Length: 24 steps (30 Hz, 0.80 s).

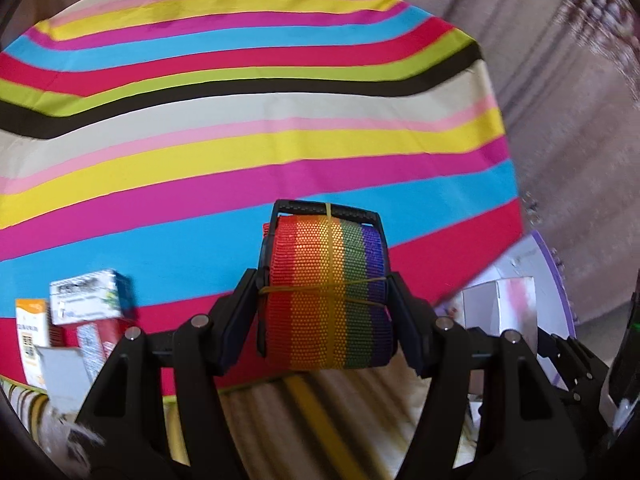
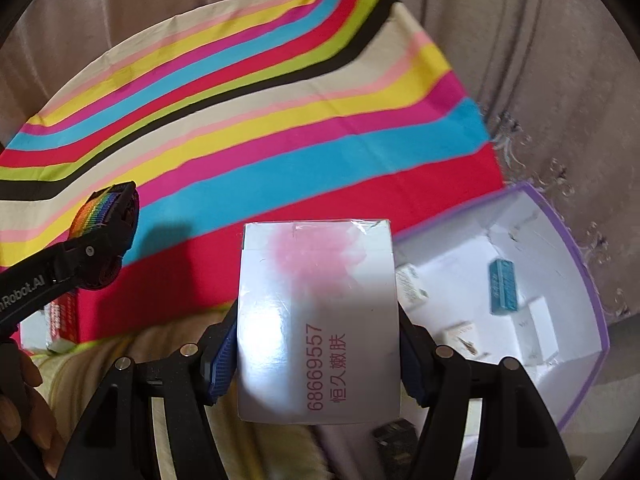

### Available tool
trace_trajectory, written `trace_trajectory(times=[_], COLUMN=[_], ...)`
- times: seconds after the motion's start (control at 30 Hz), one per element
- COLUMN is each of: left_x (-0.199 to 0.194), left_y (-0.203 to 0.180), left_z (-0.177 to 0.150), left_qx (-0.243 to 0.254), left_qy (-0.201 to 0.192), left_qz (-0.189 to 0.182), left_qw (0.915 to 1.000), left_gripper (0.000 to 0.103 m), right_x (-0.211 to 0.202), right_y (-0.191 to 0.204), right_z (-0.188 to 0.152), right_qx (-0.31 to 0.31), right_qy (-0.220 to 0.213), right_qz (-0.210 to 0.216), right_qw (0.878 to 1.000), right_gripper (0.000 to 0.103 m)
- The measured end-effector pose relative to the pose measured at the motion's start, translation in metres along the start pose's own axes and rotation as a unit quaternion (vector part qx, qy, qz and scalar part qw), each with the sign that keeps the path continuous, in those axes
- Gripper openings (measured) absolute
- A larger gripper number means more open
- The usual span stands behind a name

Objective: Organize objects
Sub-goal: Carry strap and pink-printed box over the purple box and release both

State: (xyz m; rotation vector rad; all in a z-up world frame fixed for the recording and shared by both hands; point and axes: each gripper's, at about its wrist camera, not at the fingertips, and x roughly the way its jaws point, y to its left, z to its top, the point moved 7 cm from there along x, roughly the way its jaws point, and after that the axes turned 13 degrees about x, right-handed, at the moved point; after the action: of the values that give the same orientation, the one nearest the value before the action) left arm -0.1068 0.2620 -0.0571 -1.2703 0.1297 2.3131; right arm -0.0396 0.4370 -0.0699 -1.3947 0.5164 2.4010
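A rolled rainbow strap [image 1: 328,296], bound with a yellow rubber band, sat low in the frame's centre between the left gripper [image 1: 324,312] pads, clamped, its roll axis running side to side. One white box [image 2: 318,320] with a pink smudge stood lengthwise along the right gripper [image 2: 318,344], pinched between its pads. Four small boxes lay in the purple-rimmed tray [image 2: 576,248] at right; three boxes [image 1: 86,300] huddled lower left on the striped cloth [image 1: 256,152].
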Motion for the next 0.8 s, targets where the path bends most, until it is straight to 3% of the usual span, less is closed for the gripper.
trace_trajectory(times=[0.43, 0.8], left_x=[0.006, 0.018], left_y=[-0.098, -0.174], left_z=[-0.007, -0.036], left_qx=[0.091, 0.162], left_qy=[0.018, 0.069], left_qz=[-0.047, -0.107], left_qw=[0.9946, 0.9786], left_gripper=[0.067, 0.067], right_x=[-0.005, -0.007], right_y=[-0.108, -0.164], right_z=[-0.001, 0.017], right_qx=[0.072, 0.125], right_qy=[0.0, -0.004], right_qz=[-0.053, -0.058], right_qw=[0.996, 0.99], right_gripper=[0.067, 0.067])
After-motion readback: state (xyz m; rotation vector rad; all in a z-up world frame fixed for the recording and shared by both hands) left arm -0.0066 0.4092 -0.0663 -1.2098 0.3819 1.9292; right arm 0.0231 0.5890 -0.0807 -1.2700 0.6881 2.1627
